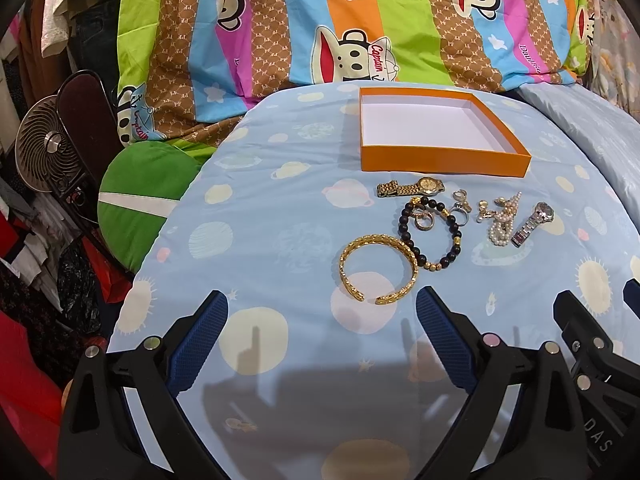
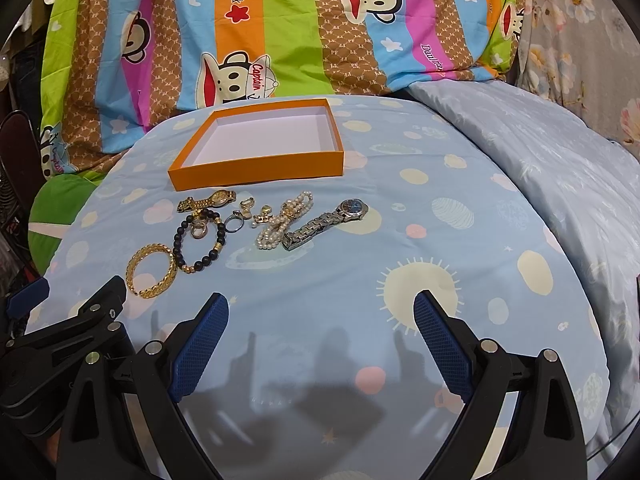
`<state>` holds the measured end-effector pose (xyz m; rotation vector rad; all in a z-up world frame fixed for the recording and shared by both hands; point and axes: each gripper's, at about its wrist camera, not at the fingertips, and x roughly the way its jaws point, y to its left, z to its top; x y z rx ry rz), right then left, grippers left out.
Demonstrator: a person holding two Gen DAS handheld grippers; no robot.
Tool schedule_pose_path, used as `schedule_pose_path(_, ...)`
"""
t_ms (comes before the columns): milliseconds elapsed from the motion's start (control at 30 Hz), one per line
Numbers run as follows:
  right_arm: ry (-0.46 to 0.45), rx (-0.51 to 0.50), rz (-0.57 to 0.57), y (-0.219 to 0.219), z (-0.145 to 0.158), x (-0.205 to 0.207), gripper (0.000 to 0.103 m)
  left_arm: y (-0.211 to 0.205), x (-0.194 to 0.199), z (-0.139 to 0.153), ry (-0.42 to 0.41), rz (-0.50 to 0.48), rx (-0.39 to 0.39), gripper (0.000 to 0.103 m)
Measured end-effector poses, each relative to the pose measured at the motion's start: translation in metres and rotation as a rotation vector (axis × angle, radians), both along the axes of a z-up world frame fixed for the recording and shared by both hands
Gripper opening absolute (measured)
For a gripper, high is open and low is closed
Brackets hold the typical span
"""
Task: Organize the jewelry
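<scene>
Home bedroom: cartoon-print quilt (image 1: 320, 20), planet-print bedsheet (image 1: 280, 220), hanging clothes (image 1: 48, 20).

Open sheet (image 2: 320, 280) btwn grippers & jewelry (image 2: 224, 224).

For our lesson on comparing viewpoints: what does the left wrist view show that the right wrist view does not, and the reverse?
Only the left wrist view shows a small round fan and hanging clothes at the far left.

Only the right wrist view shows a floral fabric at the far right.

Both share the empty orange box, gold watch, gold bangle, black bead bracelet, pearl strand and silver watch on the blue sheet. Each view has its own open gripper, left gripper and right gripper.
</scene>
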<state>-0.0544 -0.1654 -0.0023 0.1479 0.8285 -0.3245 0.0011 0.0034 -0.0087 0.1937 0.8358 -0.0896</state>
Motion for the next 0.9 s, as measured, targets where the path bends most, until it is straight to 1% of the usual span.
schedule_pose_path(233, 0.001, 0.001, 0.000, 0.002, 0.007, 0.004, 0.092, 0.000, 0.000, -0.001, 0.002, 0.000, 0.000, 0.092)
schedule_pose_path(300, 0.003, 0.002, 0.000, -0.001, -0.001, 0.003, 0.092, -0.001, 0.001, -0.001, 0.006, 0.002, 0.000, 0.092)
schedule_pose_path(433, 0.009, 0.002, -0.002, -0.001, -0.007, 0.005, 0.092, -0.004, 0.004, -0.004, 0.016, 0.002, 0.000, 0.092)
schedule_pose_path(500, 0.013, 0.004, -0.004, -0.003, -0.007, 0.013, 0.092, -0.005, 0.006, -0.006, 0.022, 0.003, -0.002, 0.092)
schedule_pose_path(900, 0.042, 0.027, -0.013, -0.006, -0.015, 0.022, 0.092, -0.003, 0.017, -0.017, 0.075, 0.012, -0.014, 0.093)
